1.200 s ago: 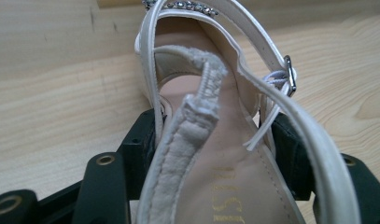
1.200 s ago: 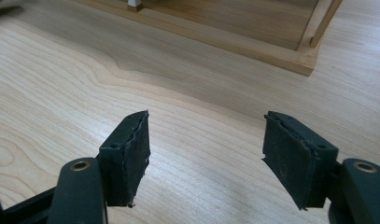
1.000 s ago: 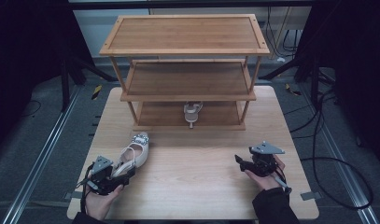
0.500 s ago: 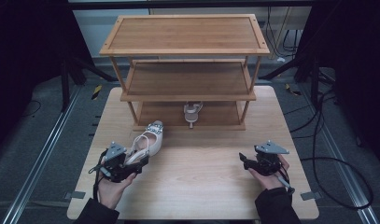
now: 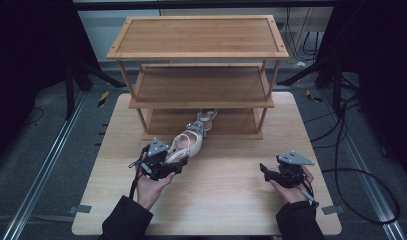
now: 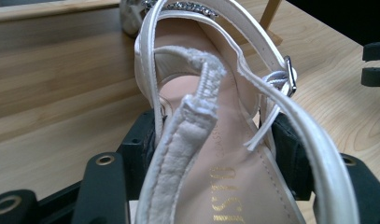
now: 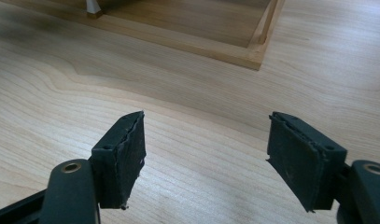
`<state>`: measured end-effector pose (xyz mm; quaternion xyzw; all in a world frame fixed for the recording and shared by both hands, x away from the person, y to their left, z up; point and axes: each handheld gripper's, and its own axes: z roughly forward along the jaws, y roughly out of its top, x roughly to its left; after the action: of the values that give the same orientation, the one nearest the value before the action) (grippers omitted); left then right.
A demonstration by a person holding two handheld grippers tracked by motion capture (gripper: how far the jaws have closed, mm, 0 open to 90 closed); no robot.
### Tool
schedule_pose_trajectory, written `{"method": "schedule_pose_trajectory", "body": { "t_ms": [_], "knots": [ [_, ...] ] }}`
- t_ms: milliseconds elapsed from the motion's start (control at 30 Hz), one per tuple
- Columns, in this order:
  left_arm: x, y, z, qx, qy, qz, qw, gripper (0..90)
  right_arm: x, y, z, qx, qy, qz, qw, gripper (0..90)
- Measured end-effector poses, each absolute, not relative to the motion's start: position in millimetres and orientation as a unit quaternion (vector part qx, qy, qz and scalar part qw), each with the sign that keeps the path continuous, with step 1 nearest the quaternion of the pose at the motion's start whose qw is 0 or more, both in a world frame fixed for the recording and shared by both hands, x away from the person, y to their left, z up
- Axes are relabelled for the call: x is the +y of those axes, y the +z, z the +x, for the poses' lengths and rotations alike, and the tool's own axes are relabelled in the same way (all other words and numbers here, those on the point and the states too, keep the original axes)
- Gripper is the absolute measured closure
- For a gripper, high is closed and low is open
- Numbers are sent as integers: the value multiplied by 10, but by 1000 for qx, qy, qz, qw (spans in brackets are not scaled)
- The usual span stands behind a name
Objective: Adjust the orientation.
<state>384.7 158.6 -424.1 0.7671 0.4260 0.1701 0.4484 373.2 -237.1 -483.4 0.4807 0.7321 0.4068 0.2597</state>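
A white strappy sandal (image 5: pixel 188 144) with a sparkly toe band is held just above the table, its toe pointing at the bottom shelf of the wooden rack (image 5: pixel 198 37). My left gripper (image 5: pixel 173 162) is shut on the sandal's heel end. In the left gripper view the black jaws press both sides of the sandal (image 6: pixel 211 154) around its insole. A second white sandal (image 5: pixel 207 117) stands on the bottom shelf, just behind the held one's toe. My right gripper (image 5: pixel 265 170) rests at the table's front right, open, with nothing between its pads (image 7: pixel 122 154).
The three-tier rack takes up the back half of the wooden table (image 5: pixel 226 200). Its base frame corner (image 7: pixel 253 56) lies ahead of the right gripper. Cables trail on the floor at the right. Dark stands flank the table.
My left gripper has carried the sandal forward and to the right, from the table's front left up to the bottom shelf's front edge. The right hand has stayed nearly still.
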Motion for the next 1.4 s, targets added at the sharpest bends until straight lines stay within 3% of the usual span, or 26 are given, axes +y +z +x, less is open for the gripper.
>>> {"method": "schedule_pose_trajectory", "body": {
  "t_ms": [400,767,1400],
  "knots": [
    [1126,-4271,3979,404,165,779,450,410,-2356,-4850,3741,738,400,479,257,279],
    [1115,-4238,3728,394,169,783,450,409,-2349,-4843,3734,735,400,483,257,278],
    [392,-4482,4478,415,174,777,440,409,-2370,-4859,3750,740,397,480,256,280]
  ]
}}
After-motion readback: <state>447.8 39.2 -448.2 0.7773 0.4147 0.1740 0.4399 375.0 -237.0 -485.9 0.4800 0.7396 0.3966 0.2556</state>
